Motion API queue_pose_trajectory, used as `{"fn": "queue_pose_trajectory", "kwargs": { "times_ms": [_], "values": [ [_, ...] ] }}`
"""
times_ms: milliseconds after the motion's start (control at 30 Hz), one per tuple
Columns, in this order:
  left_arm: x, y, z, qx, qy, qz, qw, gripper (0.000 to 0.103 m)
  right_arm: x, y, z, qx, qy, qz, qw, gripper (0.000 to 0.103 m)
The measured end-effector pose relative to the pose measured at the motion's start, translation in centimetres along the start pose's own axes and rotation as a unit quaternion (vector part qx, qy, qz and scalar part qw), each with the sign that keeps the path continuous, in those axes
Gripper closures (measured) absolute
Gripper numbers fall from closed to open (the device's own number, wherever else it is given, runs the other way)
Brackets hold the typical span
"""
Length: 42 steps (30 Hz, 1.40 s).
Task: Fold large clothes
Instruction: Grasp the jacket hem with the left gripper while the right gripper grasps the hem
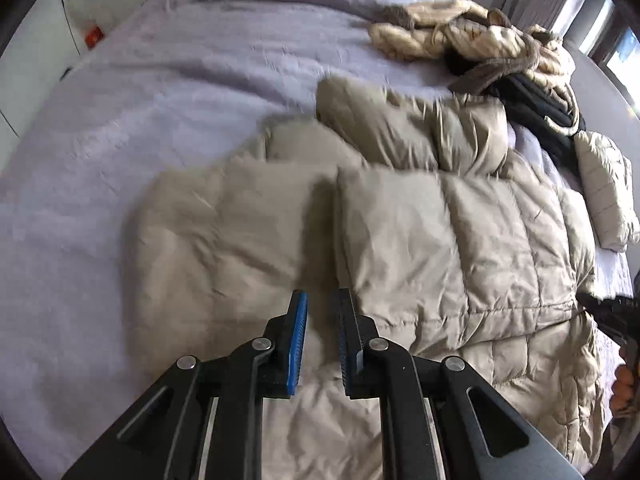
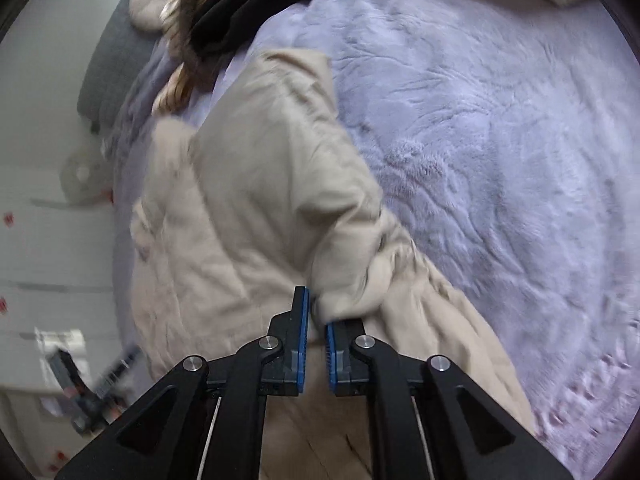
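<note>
A beige quilted puffer coat [image 1: 420, 232] lies spread on the lavender fuzzy bed cover [image 1: 140, 112]. In the left wrist view my left gripper [image 1: 323, 320] stands over its near part. The jaws are almost together at the raised edge of a coat flap, and beige cloth fills the narrow gap. In the right wrist view my right gripper [image 2: 317, 320] is shut on a bunched fold of the same coat [image 2: 256, 184], which covers the tip of the right finger. The right gripper [image 1: 616, 316] also shows at the left view's right edge, with a hand [image 1: 624, 380] behind it.
A pile of other clothes lies at the far right of the bed: a cream fluffy coat [image 1: 472, 36], a black garment [image 1: 536, 100] and a white quilted piece [image 1: 604, 184]. A round pillow [image 2: 148, 0] rests near the grey headboard [image 2: 108, 68]. White cabinets [image 2: 48, 248] stand beside the bed.
</note>
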<state>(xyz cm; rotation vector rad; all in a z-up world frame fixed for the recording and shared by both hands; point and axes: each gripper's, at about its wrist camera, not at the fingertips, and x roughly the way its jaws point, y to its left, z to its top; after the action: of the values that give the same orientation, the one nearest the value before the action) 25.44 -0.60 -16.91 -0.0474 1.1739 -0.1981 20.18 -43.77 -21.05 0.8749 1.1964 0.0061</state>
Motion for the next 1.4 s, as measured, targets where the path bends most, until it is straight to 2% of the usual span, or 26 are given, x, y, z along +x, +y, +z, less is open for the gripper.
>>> {"fn": "queue_pose_trajectory", "kwargs": {
  "times_ms": [67,133,200,267,333,367,467,500,667,767,867,900,967,1167,1367,1400],
  "values": [
    [-0.8,-0.1,0.8,-0.001,-0.013,-0.011,0.9999,0.087,-1.5,1.1,-1.0,-0.021,0.001,0.006,1.000,0.091],
    [-1.0,-1.1,1.8,0.010,-0.024,-0.019,0.9995,0.087,-4.0,2.7,-1.8,-0.060,-0.034,0.021,0.997,0.091],
    [0.2,-2.7,2.6,0.024,-0.024,-0.017,0.9993,0.087,-5.7,4.3,-1.1,-0.093,-0.077,0.005,0.993,0.091],
    [2.0,-3.7,2.9,0.028,-0.015,-0.007,0.9995,0.087,-5.7,4.8,0.5,-0.096,-0.095,-0.006,0.991,0.091],
    [4.9,-4.4,2.3,0.034,0.005,0.043,0.9985,0.087,-4.1,4.7,3.0,-0.084,-0.091,-0.001,0.992,0.091],
    [5.6,-4.5,2.1,0.033,0.013,0.051,0.9981,0.087,-2.8,4.3,3.7,-0.079,-0.082,-0.006,0.993,0.091],
    [7.6,-4.0,1.1,0.026,0.022,0.053,0.9980,0.087,1.0,3.4,4.2,-0.078,-0.051,-0.038,0.995,0.093],
    [7.8,-4.0,0.9,0.028,0.019,0.050,0.9981,0.087,1.8,2.7,4.4,-0.076,-0.044,-0.043,0.995,0.099],
    [8.9,-4.1,1.0,0.042,0.021,0.051,0.9976,0.087,3.7,0.2,5.0,-0.038,-0.040,-0.013,0.998,0.103],
    [8.8,-4.1,0.6,0.039,0.021,0.056,0.9975,0.087,3.6,0.3,5.1,-0.038,-0.037,-0.021,0.998,0.103],
    [7.7,-4.5,0.9,0.034,0.020,0.065,0.9971,0.087,2.7,1.9,5.1,-0.066,-0.034,-0.056,0.996,0.103],
    [7.2,-4.5,0.9,0.032,0.018,0.066,0.9971,0.087,2.2,2.6,5.0,-0.077,-0.035,-0.063,0.994,0.099],
    [6.0,-4.6,0.8,0.029,0.009,0.068,0.9972,0.087,1.1,3.4,4.1,-0.095,-0.039,-0.068,0.992,0.099],
    [2.0,-5.5,-0.7,0.047,-0.028,0.080,0.9953,0.087,-1.4,4.3,1.7,-0.105,-0.040,-0.056,0.992,0.099],
    [0.2,-6.6,-2.7,0.052,-0.028,0.089,0.9943,0.087,-1.8,5.1,-0.8,-0.123,-0.019,-0.050,0.991,0.099],
    [0.0,-6.5,-2.9,0.049,-0.028,0.086,0.9947,0.082,-1.8,5.1,-1.0,-0.123,-0.015,-0.049,0.991,0.099]
  ]
}}
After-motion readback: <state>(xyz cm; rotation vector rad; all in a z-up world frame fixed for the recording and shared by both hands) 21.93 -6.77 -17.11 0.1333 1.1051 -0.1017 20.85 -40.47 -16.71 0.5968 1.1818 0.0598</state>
